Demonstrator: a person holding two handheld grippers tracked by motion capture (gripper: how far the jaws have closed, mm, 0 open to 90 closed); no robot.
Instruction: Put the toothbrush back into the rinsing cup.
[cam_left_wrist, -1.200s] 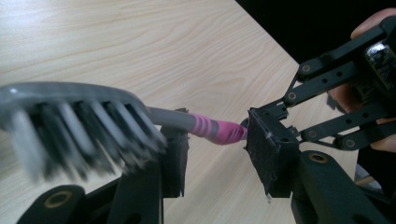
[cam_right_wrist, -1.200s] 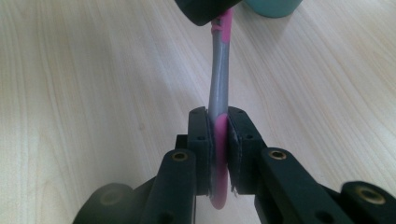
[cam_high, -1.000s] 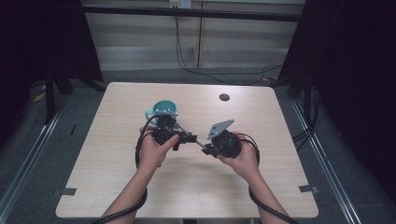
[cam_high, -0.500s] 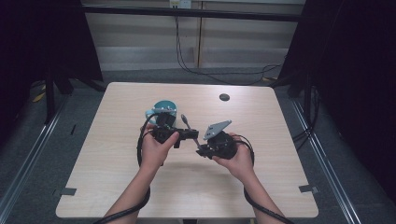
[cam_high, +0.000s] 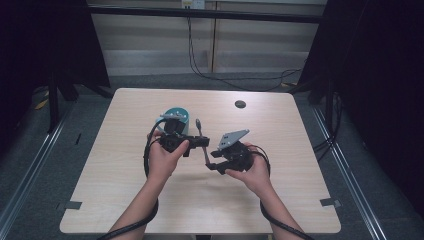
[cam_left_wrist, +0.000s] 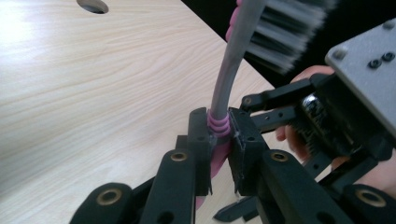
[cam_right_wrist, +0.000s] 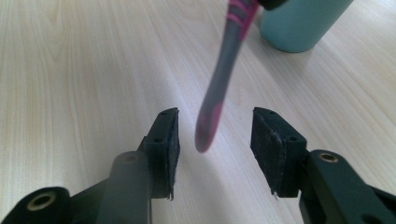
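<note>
**Toothbrush passed from right tongs to left, above the worktop**

Toothbrush (cam_left_wrist: 224, 79) was held in mid-air over the wooden worktop (cam_high: 115, 200), between the person's two hands, with a teal cup (cam_high: 178, 116) standing just behind the left hand. The left tongs (cam_left_wrist: 219, 133) were clamped narrowly on the pink ribbed grip of the grey handle, the bristled head rising above the jaws. The right tongs (cam_right_wrist: 215, 140) had just been opening: their pads stood apart on either side of the pink handle end, touching it on neither side as far as the right gripper view showed.

The step in hand looked like a handover. To do it well, the right tongs should probably part a little further and draw straight back along the handle's line, so that no pad catches the tip and levers the brush out of the other grip. The left tongs gripped only a short ribbed stretch, so the brush could pivot there; keeping that hand quiet until the right was clear seemed wise. If the cup was the goal, the handle end would then need swinging downward over its mouth.
</note>
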